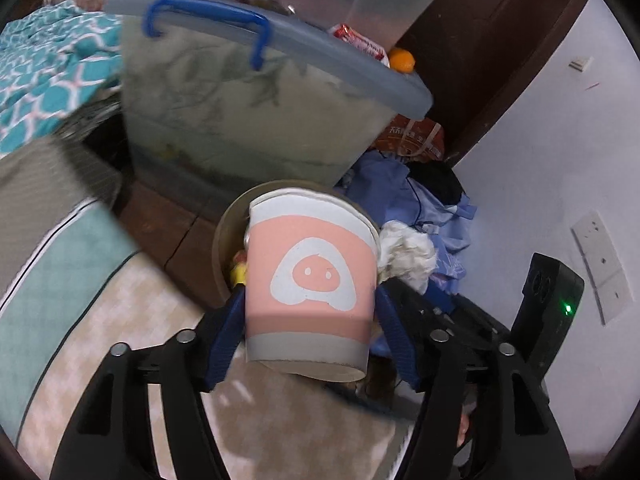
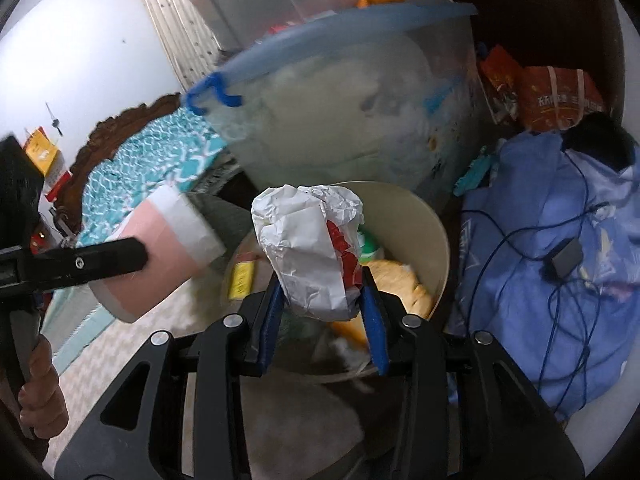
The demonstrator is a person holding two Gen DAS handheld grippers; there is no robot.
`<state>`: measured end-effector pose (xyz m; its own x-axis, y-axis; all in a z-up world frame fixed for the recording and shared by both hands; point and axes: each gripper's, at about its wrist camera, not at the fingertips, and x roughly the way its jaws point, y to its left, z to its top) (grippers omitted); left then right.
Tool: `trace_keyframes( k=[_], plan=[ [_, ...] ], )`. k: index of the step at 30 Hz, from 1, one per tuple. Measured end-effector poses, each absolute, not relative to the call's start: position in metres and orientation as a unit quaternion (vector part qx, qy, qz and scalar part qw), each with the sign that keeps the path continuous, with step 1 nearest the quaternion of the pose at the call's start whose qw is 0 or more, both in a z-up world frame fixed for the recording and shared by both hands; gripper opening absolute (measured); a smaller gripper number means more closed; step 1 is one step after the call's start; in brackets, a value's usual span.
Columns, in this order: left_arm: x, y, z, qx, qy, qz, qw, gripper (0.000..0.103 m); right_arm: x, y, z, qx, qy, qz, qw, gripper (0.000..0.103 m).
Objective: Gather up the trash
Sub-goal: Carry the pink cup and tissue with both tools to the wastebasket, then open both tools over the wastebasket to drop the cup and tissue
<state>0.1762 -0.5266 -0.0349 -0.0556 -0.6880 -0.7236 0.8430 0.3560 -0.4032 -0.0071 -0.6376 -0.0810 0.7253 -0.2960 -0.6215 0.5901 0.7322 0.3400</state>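
Above the round beige trash bin (image 2: pixel 432 240), my right gripper (image 2: pixel 322 312) clamps a crumpled white paper wrapper (image 2: pixel 308 248). My left gripper (image 1: pixel 310 334) squeezes a pink paper cup with a pig face (image 1: pixel 312 276).

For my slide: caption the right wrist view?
Right gripper holds crumpled wrapper over bin; left gripper holds cup beside.

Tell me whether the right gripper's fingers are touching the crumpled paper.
Touching. The right wrist view shows both blue fingers pressed against the crumpled paper, no gap.
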Motion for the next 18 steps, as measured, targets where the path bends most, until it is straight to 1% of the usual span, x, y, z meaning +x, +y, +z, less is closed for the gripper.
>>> trace_keyframes(
  k=[1, 2, 3, 5, 8, 14, 18],
  plan=[
    [0.177, -0.54, -0.04, 0.085, 0.465, -0.56, 0.681, 0.07, -0.001, -0.645, -0.086, 0.27, 0.284, -0.249, 0.886, 0.065],
    [0.178, -0.551, -0.045, 0.089, 0.471, -0.555, 0.68, 0.079, 0.002, -0.649, -0.09, 0.272, 0.287, -0.25, 0.884, 0.073],
    [0.179, -0.558, -0.05, 0.094, 0.476, -0.549, 0.68, 0.08, 0.003, -0.651, -0.093, 0.272, 0.289, -0.25, 0.883, 0.076],
    [0.181, -0.567, -0.058, 0.103, 0.487, -0.542, 0.677, 0.08, 0.002, -0.65, -0.096, 0.269, 0.288, -0.25, 0.884, 0.076],
    [0.185, -0.555, -0.057, 0.095, 0.482, -0.542, 0.682, 0.08, -0.007, -0.643, -0.095, 0.263, 0.27, -0.259, 0.889, 0.076],
    [0.195, -0.51, -0.053, 0.064, 0.489, -0.53, 0.69, 0.08, -0.034, -0.623, -0.088, 0.286, 0.24, -0.263, 0.889, 0.076],
    [0.183, -0.466, -0.051, 0.073, 0.476, -0.517, 0.708, 0.08, -0.059, -0.595, -0.082, 0.308, 0.214, -0.267, 0.887, 0.076]
  ],
)
